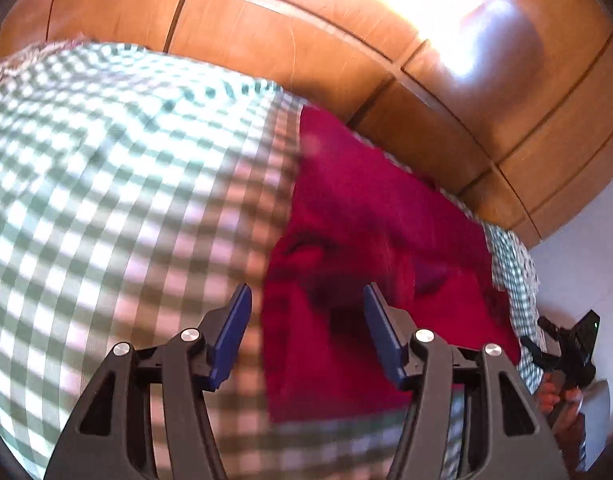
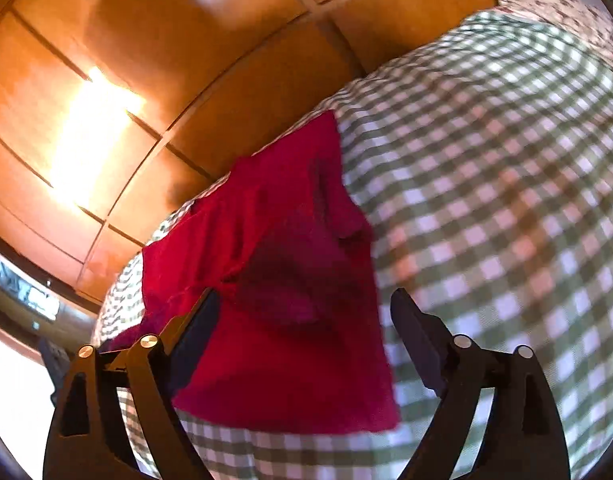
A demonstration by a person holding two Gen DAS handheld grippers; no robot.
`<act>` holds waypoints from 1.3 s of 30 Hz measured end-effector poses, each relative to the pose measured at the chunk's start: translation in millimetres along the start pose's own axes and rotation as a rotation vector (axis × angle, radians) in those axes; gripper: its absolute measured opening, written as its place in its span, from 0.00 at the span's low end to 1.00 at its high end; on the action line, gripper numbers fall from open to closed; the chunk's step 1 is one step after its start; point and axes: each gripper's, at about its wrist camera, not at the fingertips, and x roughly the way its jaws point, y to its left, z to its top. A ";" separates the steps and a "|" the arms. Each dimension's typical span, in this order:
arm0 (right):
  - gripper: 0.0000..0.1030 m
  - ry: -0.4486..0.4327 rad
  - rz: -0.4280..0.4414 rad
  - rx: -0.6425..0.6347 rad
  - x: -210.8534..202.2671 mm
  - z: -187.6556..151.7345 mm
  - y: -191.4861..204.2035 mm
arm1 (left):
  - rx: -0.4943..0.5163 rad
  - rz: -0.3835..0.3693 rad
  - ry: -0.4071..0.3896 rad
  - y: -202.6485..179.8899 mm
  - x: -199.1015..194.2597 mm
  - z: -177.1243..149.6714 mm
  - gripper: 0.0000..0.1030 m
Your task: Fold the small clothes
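Left wrist view: the left hand-held gripper (image 1: 307,312) fills the bottom of the frame, its two blue pads (image 1: 231,336) standing apart with nothing pinched between them. Behind the gap lies a red garment (image 1: 370,220), spread from the centre toward the lower right of the frame on a green-and-white checked bedcover (image 1: 106,184). The garment looks partly folded, with a doubled, darker layer near its middle and a straight lower edge just above the bottom of the frame. The whole picture is blurred. A wooden panelled wall (image 1: 306,32) curves across the top, with a bright glare of light at the upper right. At the lower right edge, the right hand-held gripper (image 1: 562,348) shows as a small black shape, held by a hand (image 1: 562,404) just below it.

Right wrist view: the right hand-held gripper (image 2: 304,312) rises from the bottom, its jaws spread wide and empty. The red garment (image 2: 278,280) lies at the centre of the frame between and beyond the jaws, flat on the checked bedcover (image 2: 506,200), which takes up the right half. A folded-over flap shows as a darker patch in the garment's middle. The wooden panelled wall (image 2: 186,60) fills the upper left, with glare at the left. A flowered fabric (image 2: 566,12) shows at the upper right corner.
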 end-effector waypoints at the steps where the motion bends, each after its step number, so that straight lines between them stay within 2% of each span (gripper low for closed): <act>1: 0.87 -0.004 -0.007 0.002 -3.6 -2.1 -5.1 | 0.014 -0.009 0.013 2.0 -1.2 -10.1 0.55; 5: 0.87 0.028 -0.069 -0.049 -14.4 -33.2 -19.5 | 0.017 -0.064 0.064 7.9 -1.9 -48.1 0.56; 7: 0.87 0.046 -0.105 -0.102 -10.4 -48.9 -17.8 | 0.035 -0.046 0.084 3.0 6.8 -56.7 0.55; 9: 0.84 0.056 -0.118 -0.128 0.5 -58.2 -13.0 | 0.042 -0.035 0.069 -0.5 11.9 -57.9 0.54; 11: 0.78 0.042 -0.126 -0.146 9.9 -60.1 -9.2 | 0.032 -0.032 0.058 -4.7 16.2 -53.0 0.41; 13: 0.53 0.033 -0.148 -0.168 20.9 -60.0 -1.5 | 0.034 -0.025 0.067 -6.6 20.6 -51.2 0.28; 14: 0.46 0.040 -0.157 -0.178 27.2 -59.7 2.3 | 0.040 -0.020 0.073 -9.3 23.1 -51.6 0.25; 16: 0.33 0.043 -0.198 -0.210 30.4 -60.8 8.0 | 0.073 -0.002 0.073 -14.8 21.6 -54.2 0.21; 19: 0.21 0.048 -0.188 -0.220 19.6 -64.4 10.5 | 0.091 -0.015 0.077 -14.2 8.8 -60.2 0.20; 25: 0.19 0.094 -0.173 -0.288 -18.2 -92.9 10.6 | 0.135 -0.035 0.126 -13.2 -25.1 -98.4 0.20; 30: 0.19 0.187 -0.180 -0.311 -50.1 -134.1 -6.6 | 0.171 -0.038 0.179 -14.1 -51.8 -140.7 0.21; 31: 0.19 0.200 -0.178 -0.310 -53.9 -139.9 -9.0 | 0.181 -0.021 0.185 -14.9 -54.2 -146.6 0.25; 32: 0.19 0.212 -0.177 -0.307 -58.2 -146.1 -10.6 | 0.188 0.005 0.181 -15.5 -55.9 -149.1 0.33; 34: 0.19 0.229 -0.173 -0.296 -63.4 -154.3 -14.1 | 0.185 0.027 0.161 -16.1 -59.0 -144.2 0.39; 35: 0.21 0.225 -0.175 -0.287 -65.1 -154.5 -14.9 | 0.184 0.036 0.139 -15.3 -60.5 -139.2 0.46; 37: 0.41 0.209 -0.178 -0.266 -63.8 -148.8 -16.1 | 0.184 0.065 0.077 -15.7 -61.1 -122.4 0.53; 39: 0.51 0.170 -0.187 -0.271 -63.8 -140.0 -12.2 | 0.183 0.077 0.047 -16.6 -55.2 -105.0 0.53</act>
